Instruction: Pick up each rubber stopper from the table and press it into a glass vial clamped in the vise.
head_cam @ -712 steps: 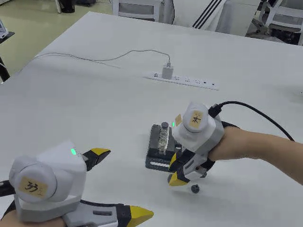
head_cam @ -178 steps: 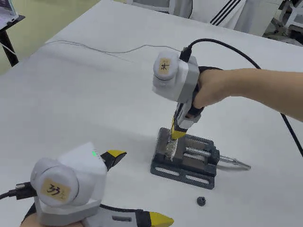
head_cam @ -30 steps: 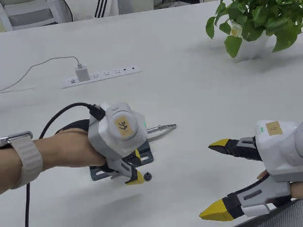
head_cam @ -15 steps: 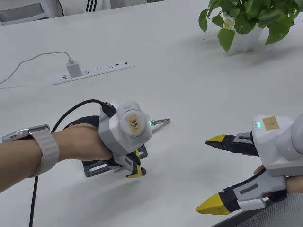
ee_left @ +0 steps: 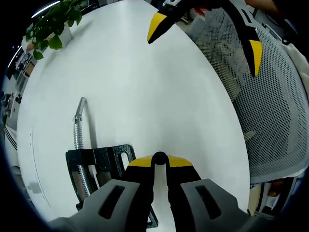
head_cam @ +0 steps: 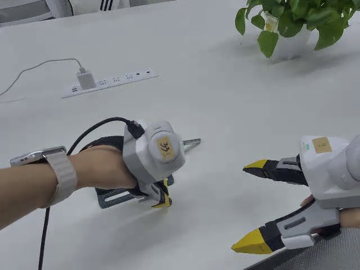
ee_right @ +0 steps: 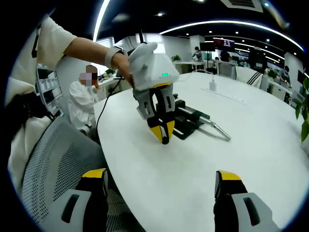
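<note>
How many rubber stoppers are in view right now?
1: a small dark round rubber stopper, pinched between the left tool's yellow tips, beside the black metal vise. Others may be hidden behind that tool.

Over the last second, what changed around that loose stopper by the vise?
The left gripper came down onto the rubber stopper lying beside the vise and shut on it; the stopper now sits pinched between its yellow tips. The right gripper stayed open, off to the side, and the vise looks unmoved.
</note>
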